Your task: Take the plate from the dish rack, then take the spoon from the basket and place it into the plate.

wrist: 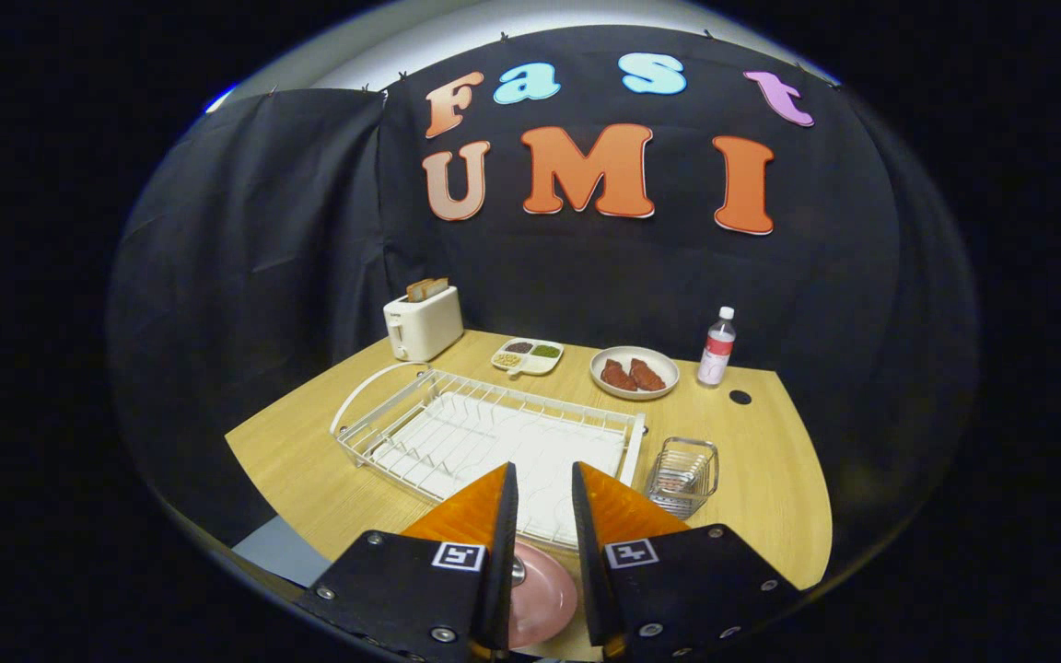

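Currently the gripper (544, 479) fingers stand apart, gripping nothing. Below them, at the table (770, 479) near edge, lies the plate (544, 599) with the spoon (518, 571) on it. Rack (484, 433) and basket (683, 476) sit beyond. Bottle (717, 348) label unreadable.

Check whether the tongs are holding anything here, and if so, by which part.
Nothing held: the tongs are open, with the pink plate and spoon lying below them.
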The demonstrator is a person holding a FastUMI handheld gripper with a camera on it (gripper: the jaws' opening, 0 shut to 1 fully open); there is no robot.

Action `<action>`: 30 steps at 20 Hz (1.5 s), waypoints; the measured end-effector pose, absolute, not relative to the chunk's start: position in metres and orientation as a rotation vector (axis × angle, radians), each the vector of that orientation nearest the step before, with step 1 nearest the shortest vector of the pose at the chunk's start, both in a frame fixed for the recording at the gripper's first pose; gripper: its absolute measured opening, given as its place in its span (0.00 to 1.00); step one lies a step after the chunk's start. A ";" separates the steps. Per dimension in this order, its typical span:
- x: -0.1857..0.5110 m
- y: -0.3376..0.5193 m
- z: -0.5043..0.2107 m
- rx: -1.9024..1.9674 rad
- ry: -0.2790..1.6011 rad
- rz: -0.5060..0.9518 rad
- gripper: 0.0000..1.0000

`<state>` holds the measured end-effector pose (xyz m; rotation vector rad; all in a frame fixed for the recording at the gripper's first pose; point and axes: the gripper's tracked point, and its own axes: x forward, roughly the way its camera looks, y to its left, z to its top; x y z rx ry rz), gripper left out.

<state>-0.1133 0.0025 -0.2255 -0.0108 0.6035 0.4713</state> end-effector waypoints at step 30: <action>-0.021 0.028 -0.059 -0.038 0.172 0.347 0.86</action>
